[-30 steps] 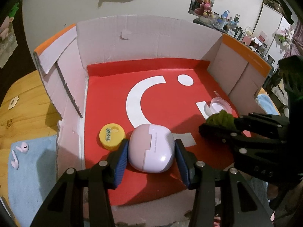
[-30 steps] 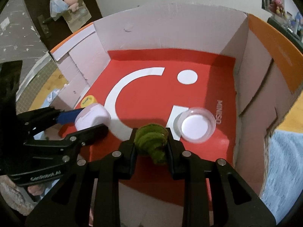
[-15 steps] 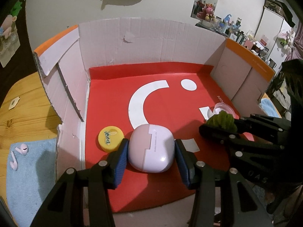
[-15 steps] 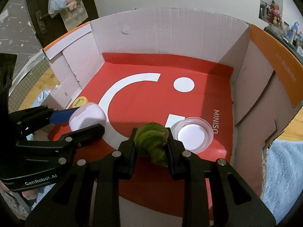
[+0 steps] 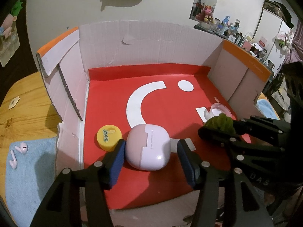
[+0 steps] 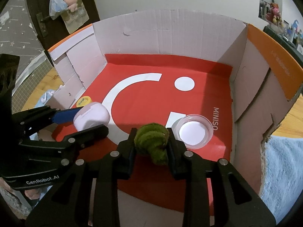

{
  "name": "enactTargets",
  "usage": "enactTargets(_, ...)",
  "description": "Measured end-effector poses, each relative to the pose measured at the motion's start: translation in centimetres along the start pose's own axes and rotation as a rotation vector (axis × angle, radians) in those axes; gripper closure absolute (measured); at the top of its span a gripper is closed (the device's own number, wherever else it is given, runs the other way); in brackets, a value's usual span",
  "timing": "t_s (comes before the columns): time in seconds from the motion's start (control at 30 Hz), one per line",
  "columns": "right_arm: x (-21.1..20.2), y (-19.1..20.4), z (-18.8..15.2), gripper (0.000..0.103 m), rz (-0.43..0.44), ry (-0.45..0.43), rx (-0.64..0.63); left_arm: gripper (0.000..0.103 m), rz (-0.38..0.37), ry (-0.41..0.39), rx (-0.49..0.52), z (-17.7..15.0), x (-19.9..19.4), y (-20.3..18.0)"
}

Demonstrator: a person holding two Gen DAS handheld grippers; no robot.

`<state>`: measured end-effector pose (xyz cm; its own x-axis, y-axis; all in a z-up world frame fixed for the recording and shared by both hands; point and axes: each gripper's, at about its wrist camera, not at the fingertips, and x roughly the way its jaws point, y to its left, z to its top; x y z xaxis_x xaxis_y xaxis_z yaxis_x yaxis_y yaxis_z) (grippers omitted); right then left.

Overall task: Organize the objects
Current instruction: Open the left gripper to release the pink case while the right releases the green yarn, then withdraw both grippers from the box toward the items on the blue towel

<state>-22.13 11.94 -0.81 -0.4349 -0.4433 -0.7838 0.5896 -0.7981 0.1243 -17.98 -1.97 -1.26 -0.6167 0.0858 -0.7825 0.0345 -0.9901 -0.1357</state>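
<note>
Far left, two pink earbuds (image 5: 18, 152) are seen lying on a blue towel (image 5: 28, 179) on the wooden worktop (image 5: 28, 109), outside the box (image 5: 151, 43). Inside, a yellow cap (image 5: 108, 136) is set on the red liner by the left wall. Just beside it, the lilac case (image 5: 147, 148) is flanked by the left gripper (image 5: 151, 157), whose fingers are spread with gaps showing on both sides. Further right, a green fuzzy ball (image 6: 152, 141) is pinched in the right gripper (image 6: 151, 143), held near a clear lid (image 6: 194, 131) on the liner.
</note>
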Motion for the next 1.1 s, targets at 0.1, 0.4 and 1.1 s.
enactTargets(0.1,-0.4,0.1,0.0,0.061,-0.011,-0.013,-0.001,0.045,-0.007,-0.002,-0.006,0.0,-0.1,0.0)
enactTargets(0.4,-1.0,-0.2,-0.4,0.06,-0.015,-0.02,0.011,0.044,0.003,-0.013,-0.008,-0.1,-1.0,-0.2)
enactTargets(1.1,-4.4,0.7,-1.9,0.042,-0.015,-0.067,0.01,0.022,0.027,-0.098,-0.02,-1.7,-5.2,-0.3)
